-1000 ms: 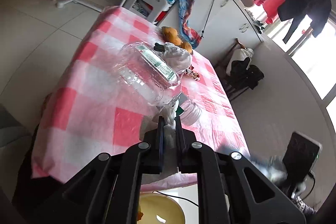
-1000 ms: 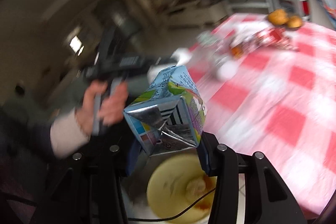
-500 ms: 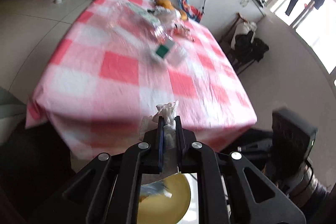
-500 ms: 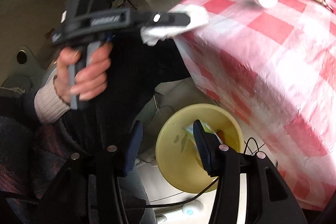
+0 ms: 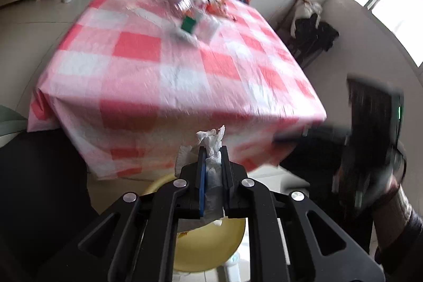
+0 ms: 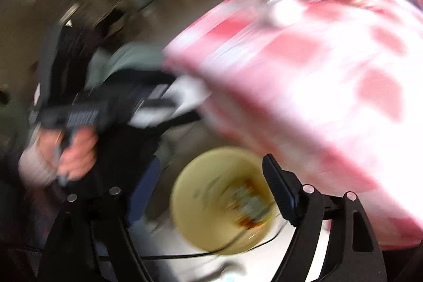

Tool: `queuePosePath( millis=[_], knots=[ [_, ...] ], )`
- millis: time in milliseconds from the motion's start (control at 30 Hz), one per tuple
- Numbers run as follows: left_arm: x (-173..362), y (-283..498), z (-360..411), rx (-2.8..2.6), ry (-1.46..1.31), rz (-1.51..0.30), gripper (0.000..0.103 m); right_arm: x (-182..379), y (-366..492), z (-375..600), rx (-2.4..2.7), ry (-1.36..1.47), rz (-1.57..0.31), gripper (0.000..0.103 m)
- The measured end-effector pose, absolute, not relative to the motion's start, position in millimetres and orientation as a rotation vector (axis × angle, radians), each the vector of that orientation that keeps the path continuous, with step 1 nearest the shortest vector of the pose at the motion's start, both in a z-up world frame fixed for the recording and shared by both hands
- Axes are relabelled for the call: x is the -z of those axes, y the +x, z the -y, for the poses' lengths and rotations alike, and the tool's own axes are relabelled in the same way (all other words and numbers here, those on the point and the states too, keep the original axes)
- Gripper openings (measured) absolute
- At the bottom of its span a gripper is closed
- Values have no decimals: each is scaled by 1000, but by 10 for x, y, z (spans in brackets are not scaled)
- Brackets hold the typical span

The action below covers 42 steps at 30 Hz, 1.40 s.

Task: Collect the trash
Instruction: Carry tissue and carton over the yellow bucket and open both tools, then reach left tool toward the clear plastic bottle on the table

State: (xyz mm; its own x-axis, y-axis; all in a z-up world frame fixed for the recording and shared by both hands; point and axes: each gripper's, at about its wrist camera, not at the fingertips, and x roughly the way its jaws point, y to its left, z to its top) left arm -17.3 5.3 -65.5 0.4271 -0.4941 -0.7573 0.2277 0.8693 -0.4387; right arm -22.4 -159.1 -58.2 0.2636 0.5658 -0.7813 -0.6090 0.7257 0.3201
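Left tongs clamp a crumpled tissue above the yellow bin. Right tongs spread wide, holding nothing, over the bin.

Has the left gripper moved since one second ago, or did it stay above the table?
Yes. The left gripper, shut on the crumpled tissue, has pulled back off the checkered table and now hangs past its near edge, above the yellow bin.
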Motion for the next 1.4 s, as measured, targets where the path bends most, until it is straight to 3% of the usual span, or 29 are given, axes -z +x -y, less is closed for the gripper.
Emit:
queuePosePath(
  millis=[167, 267, 333, 600, 1400],
  knots=[
    [794, -236, 217, 509, -154, -1144, 15, 367, -169, 1851, -575, -11, -869, 80],
    [768, -271, 278, 505, -106, -1132, 31, 312, -194, 1908, -508, -2, -789, 89],
    [751, -263, 218, 476, -125, -1111, 39, 313, -212, 1953, -484, 3, -763, 89],
    [649, -182, -257, 356, -359, -1015, 57, 320, -225, 1934, -468, -5, -738, 89],
    [634, -212, -386, 299, -413, -964, 58, 327, -318, 1827, -464, -75, -722, 89]
  ],
)
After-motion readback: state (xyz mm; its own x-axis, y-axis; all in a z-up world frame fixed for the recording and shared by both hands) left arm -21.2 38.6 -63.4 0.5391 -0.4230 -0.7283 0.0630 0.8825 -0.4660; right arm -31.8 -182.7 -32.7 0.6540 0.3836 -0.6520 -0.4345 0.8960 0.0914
